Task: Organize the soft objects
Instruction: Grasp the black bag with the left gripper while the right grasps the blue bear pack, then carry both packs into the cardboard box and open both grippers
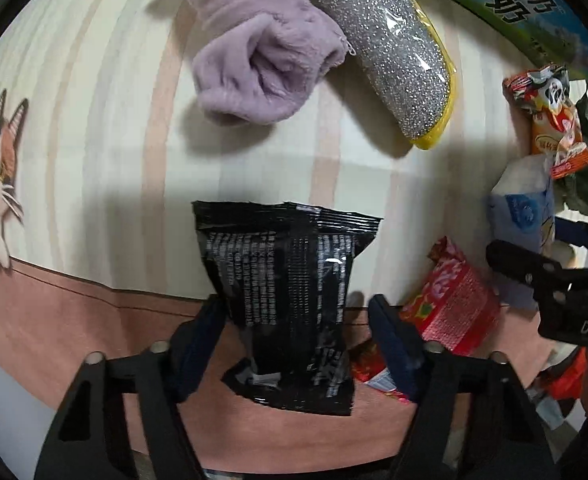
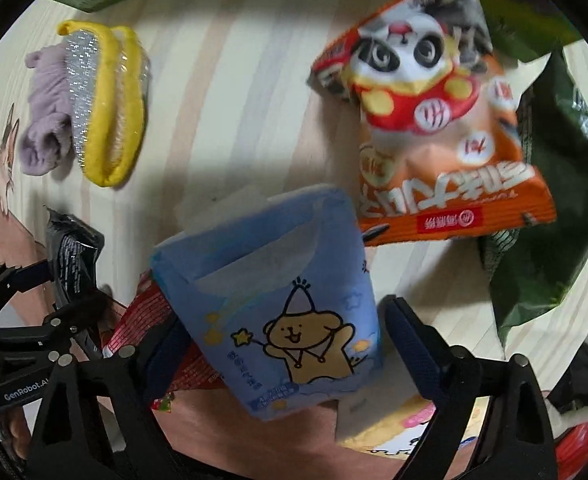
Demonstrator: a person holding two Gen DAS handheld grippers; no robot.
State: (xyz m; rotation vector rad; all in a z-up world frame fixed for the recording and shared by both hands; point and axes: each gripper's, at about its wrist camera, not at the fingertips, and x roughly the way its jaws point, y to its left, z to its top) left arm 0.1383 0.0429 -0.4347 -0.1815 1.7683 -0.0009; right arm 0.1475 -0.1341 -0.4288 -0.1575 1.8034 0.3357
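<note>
Our left gripper (image 1: pixel 296 316), jaws part open, straddles the black foil packet (image 1: pixel 289 280) on the striped tablecloth (image 1: pixel 93 140). Our right gripper (image 2: pixel 281 336), marked "GenRobot", brackets the blue bear-printed tissue pack (image 2: pixel 277 300); whether either one grips, we cannot tell.

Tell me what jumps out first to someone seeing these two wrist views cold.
In the left wrist view, a black foil packet fills the centre, standing between the left gripper fingers. In the right wrist view, a blue tissue pack with a cartoon bear sits between the right gripper fingers, with an orange panda snack bag just beyond it. A lilac fleece cloth and a silver-and-yellow scouring sponge lie farther back.
</note>
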